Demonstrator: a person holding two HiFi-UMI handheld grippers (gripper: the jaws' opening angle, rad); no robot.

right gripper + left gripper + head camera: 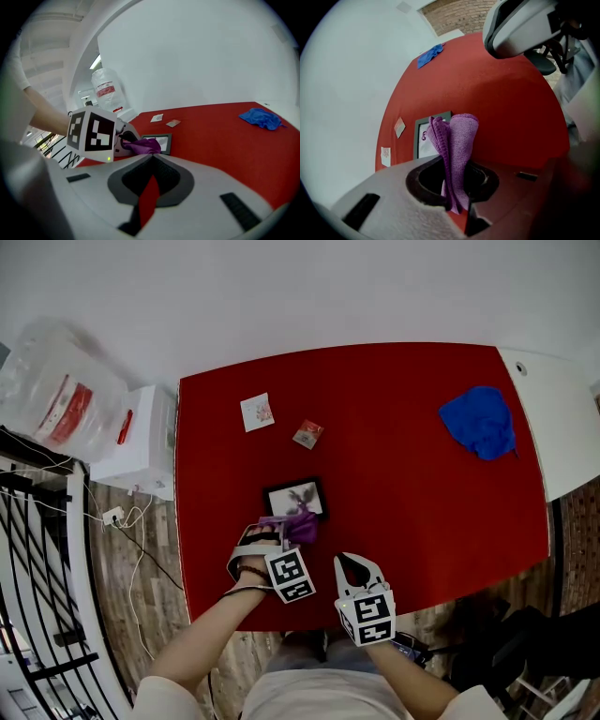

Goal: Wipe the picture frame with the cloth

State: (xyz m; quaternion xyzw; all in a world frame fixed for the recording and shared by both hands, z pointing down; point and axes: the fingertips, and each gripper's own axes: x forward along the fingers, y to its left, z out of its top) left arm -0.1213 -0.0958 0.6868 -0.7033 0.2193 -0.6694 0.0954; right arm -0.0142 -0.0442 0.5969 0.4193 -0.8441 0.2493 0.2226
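- Bench [422, 512]: smooth, matte red top with rounded corners, over a wood-plank floor [112, 568].
- Picture frame [295, 498]: a dark, thin-edged rectangle around a pale picture. It lies flat on the bench, near the person's edge.
- Purple cloth [461, 136]: soft, fine-looped fabric folded into a thick wad. It sits at the near edge of the picture frame; contact with the frame cannot be made out.
- Left claw [279, 529]: clamped on the purple cloth, whose folds stand up out of the jaws.
- Right claw [152, 159]: jaws together with nothing between them. It is held just beside the left claw, above the bench's near edge.
- Blue cloth [478, 421]: crumpled in a heap at the far right of the bench, well apart from the frame.
- Card [257, 412] and packet [307, 433]: small, flat squares beyond the frame.
- Plastic bag [61, 395]: clear and crinkled, with red markings showing, beside a white box [141, 442]. The bag's contents are unclear.
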